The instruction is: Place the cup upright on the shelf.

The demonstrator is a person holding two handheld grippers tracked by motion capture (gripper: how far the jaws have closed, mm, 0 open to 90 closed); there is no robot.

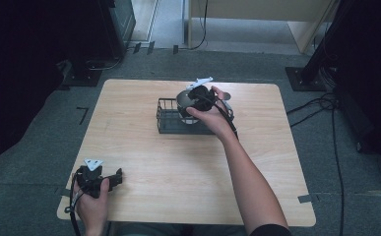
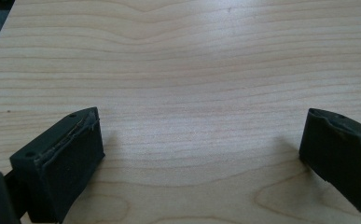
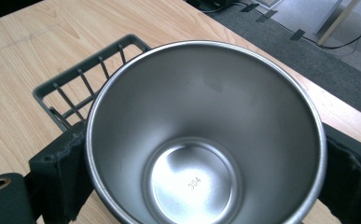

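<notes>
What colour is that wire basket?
Dark grey-black wire basket, clearest in the right gripper view.

my right gripper (image 3: pixel 201 186): cup (image 3: pixel 206 135) between jaws | rack (image 3: pixel 82 77) beyond, left | my left gripper (image 2: pixel 201 154): table (image 2: pixel 192 60) beneath jaws

From above, my right tongs (image 1: pixel 201 94) and hand cover most of the steel cup (image 1: pixel 185 101), so I can't read its seat in the wire basket (image 1: pixel 166 117). In the right gripper view, the cup's rim is cut off at 6 o'clock, and the basket runs hidden behind it toward 3 o'clock.
</notes>
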